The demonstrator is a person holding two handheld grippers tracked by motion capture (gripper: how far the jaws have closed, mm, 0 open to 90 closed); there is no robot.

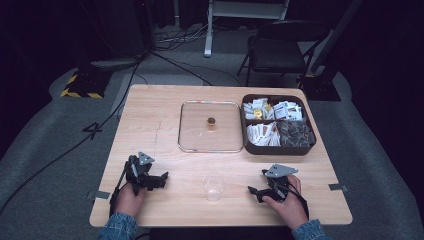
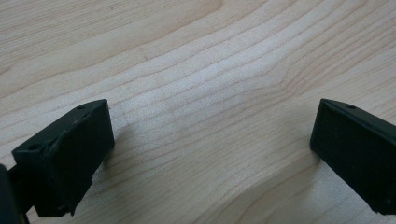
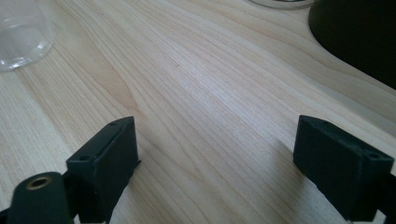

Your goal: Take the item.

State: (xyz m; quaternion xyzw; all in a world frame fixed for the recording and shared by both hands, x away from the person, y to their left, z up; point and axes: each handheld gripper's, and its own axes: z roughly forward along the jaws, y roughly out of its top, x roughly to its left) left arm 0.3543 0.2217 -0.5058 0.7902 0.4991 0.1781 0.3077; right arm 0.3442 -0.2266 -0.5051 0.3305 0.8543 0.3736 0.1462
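From above: left gripper (image 1: 159, 180) and right gripper (image 1: 253, 190) rest on bench (image 1: 155, 120), clear cup (image 1: 213, 187) between them, box of packets (image 1: 278, 123) beyond.
Left gripper view: fingers (image 2: 65, 156) spread, bare wood between.
Right gripper view: fingers (image 3: 105, 161) spread, cup (image 3: 21, 39) far left ahead.

One wooden counter (image 1: 150, 120) carries one clear plastic cup (image 1: 213, 187) near the front, one square glass lid (image 1: 211, 126) with a single knob (image 1: 211, 121) at centre, and one dark tray (image 1: 278, 124) at the far right, split into four compartments of packets too many to count. Two claws: left claw (image 1: 159, 181), right claw (image 1: 254, 190). One folding chair (image 1: 280, 50) stands beyond.
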